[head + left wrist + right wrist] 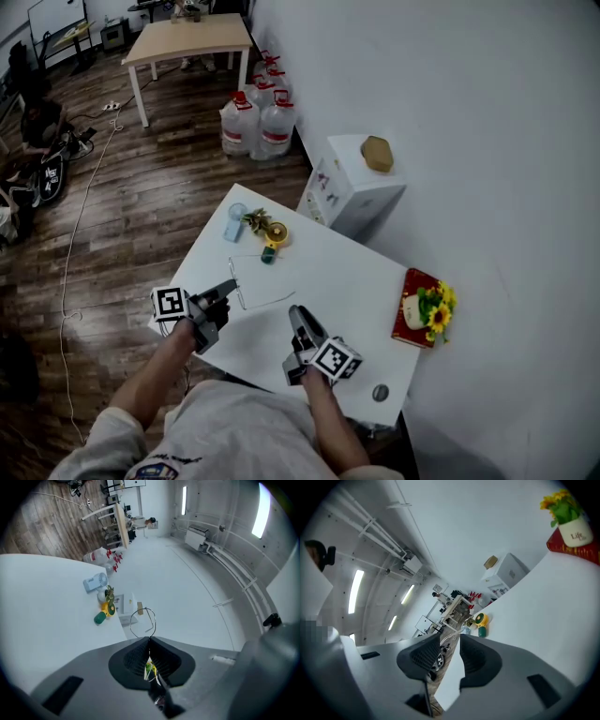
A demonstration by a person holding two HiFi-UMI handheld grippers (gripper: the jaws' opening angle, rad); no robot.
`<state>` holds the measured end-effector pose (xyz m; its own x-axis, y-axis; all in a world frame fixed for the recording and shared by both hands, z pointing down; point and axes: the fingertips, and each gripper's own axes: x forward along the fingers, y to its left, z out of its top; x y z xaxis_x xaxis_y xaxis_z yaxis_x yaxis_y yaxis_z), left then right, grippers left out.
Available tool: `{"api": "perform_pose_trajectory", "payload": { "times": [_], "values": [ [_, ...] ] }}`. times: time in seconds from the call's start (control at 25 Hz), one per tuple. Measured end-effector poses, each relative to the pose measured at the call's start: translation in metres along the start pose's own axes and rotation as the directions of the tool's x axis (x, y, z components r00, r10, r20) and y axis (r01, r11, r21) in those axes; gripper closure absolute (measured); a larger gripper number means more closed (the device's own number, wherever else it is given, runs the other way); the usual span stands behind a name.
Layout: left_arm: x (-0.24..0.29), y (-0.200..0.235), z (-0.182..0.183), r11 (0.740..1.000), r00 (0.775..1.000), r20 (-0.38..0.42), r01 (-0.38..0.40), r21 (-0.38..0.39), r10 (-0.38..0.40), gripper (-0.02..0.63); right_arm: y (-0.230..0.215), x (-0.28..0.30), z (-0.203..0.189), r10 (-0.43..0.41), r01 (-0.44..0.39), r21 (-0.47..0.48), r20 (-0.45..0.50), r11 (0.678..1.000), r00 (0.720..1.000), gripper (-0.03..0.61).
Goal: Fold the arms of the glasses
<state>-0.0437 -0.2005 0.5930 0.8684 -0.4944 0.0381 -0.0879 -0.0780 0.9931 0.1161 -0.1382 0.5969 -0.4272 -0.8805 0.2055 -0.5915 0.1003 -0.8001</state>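
Thin wire-framed glasses (246, 306) hang just above the white table (356, 272), in front of my left gripper (230, 284). That gripper is shut on them; in the left gripper view its jaws (149, 639) meet on the frame and one wire lens rim (153, 618) sticks out beyond the tips. One long arm of the glasses runs right, toward my right gripper (295, 311). In the right gripper view its jaws (450, 641) stand apart with a plain gap and nothing pressed between the pads.
A small blue fan (235, 223), a yellow toy (274, 232) and a green piece (268, 253) lie at the table's far corner. Potted sunflowers (429, 307) on a red book stand at the right edge. A white box (361, 183) and water bottles (258, 122) lie beyond.
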Motion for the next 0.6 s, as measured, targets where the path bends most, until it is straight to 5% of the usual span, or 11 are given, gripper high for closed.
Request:
{"api": "perform_pose_trajectory", "payload": {
  "times": [0.24, 0.6],
  "values": [
    [0.008, -0.002, -0.017, 1.0, 0.999, -0.032, 0.013, -0.012, -0.014, 0.607, -0.004, 0.001, -0.01, -0.005, 0.0, 0.219, 0.022, 0.976, 1.0, 0.476],
    [0.011, 0.0, -0.04, 0.999, 0.997, -0.072, 0.011, -0.044, -0.014, 0.607, 0.003, 0.005, -0.007, 0.07, -0.081, 0.264, 0.051, 0.961, 0.996, 0.548]
  ]
}}
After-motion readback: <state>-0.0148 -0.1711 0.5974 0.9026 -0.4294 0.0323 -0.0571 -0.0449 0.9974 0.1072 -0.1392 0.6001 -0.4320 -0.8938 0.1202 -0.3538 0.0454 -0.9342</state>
